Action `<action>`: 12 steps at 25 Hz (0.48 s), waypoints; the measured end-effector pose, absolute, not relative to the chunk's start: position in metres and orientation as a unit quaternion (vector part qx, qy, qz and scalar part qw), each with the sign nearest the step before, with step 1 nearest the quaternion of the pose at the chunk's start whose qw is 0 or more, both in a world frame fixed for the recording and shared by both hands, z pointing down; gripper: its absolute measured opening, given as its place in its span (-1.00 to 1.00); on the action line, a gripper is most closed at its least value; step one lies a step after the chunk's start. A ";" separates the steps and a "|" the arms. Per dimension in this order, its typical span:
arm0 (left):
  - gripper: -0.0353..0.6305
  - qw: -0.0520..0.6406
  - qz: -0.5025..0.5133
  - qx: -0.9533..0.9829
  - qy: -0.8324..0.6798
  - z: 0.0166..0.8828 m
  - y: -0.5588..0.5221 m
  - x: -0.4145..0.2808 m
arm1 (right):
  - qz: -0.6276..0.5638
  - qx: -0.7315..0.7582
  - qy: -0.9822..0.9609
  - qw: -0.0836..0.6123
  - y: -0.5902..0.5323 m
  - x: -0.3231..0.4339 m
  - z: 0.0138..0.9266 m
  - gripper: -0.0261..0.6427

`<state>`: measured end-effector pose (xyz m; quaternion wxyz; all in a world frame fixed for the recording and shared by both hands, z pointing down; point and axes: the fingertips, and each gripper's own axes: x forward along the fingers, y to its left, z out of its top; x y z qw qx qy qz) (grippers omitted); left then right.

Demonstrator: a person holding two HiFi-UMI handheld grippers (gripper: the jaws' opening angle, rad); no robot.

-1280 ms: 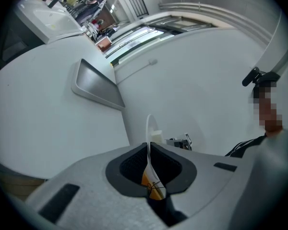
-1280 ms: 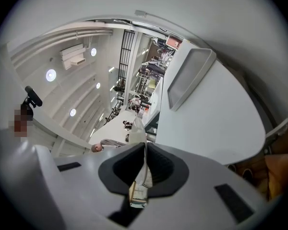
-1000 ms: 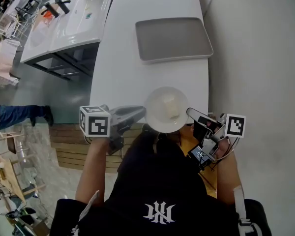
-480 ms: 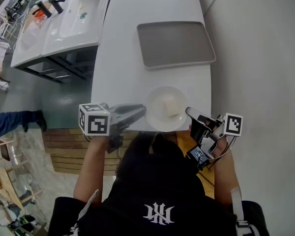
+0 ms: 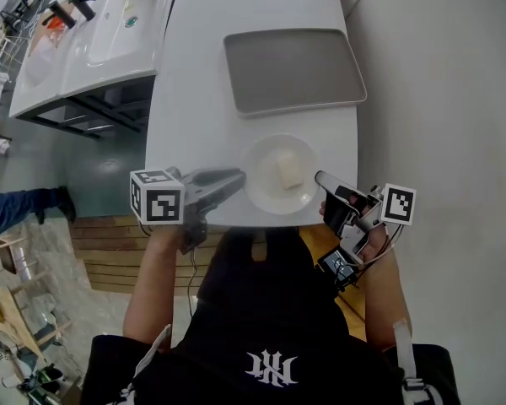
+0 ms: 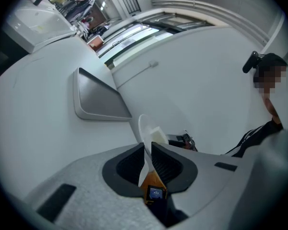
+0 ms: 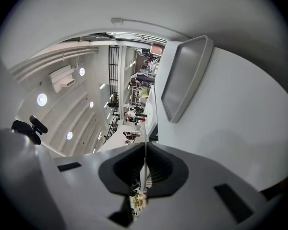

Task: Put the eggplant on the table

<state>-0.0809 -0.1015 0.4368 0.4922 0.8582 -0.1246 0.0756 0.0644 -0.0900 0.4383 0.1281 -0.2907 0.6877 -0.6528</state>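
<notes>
Head view: a white plate (image 5: 261, 194) is over the near end of the white table (image 5: 202, 74), and the eggplant (image 5: 288, 172), a pale cream chunk, lies on it just off centre toward 3 o'clock. Whether the plate rests on the table or hangs just above it, I cannot tell.

The left gripper (image 5: 240, 175) comes in from 9 o'clock, and its tips meet the plate's rim there. In the left gripper view the dark pads are pressed onto that thin white rim, one on each face. The eggplant sits beyond the tips at about 1 o'clock, apart from the pads and touching only the plate.

The right gripper (image 5: 322, 178) reaches the rim at 3 o'clock. In the right gripper view its pads are drawn together with only a thin pale sliver between them. This looks like the plate's rim seen edge-on. The eggplant does not show in that view. In the head view it lies nearer the right gripper's tips than the left's, clear of both.

A grey tray (image 5: 291, 70) lies on the table at 12 o'clock from the plate, near it and not touching. It shows at 10 o'clock in the left gripper view and at 1 o'clock in the right.
</notes>
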 end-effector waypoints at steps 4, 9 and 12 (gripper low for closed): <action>-0.82 0.502 0.087 0.848 -0.145 0.461 -0.109 -0.070 | -0.661 -0.284 0.686 0.109 -0.102 0.075 0.462 -0.89; -0.82 0.511 0.093 0.839 -0.163 0.478 -0.114 -0.060 | -0.668 -0.282 0.683 0.085 -0.112 0.086 0.483 -0.89; -0.82 0.512 0.103 0.835 -0.175 0.490 -0.119 -0.054 | -0.672 -0.276 0.683 0.073 -0.120 0.092 0.499 -0.89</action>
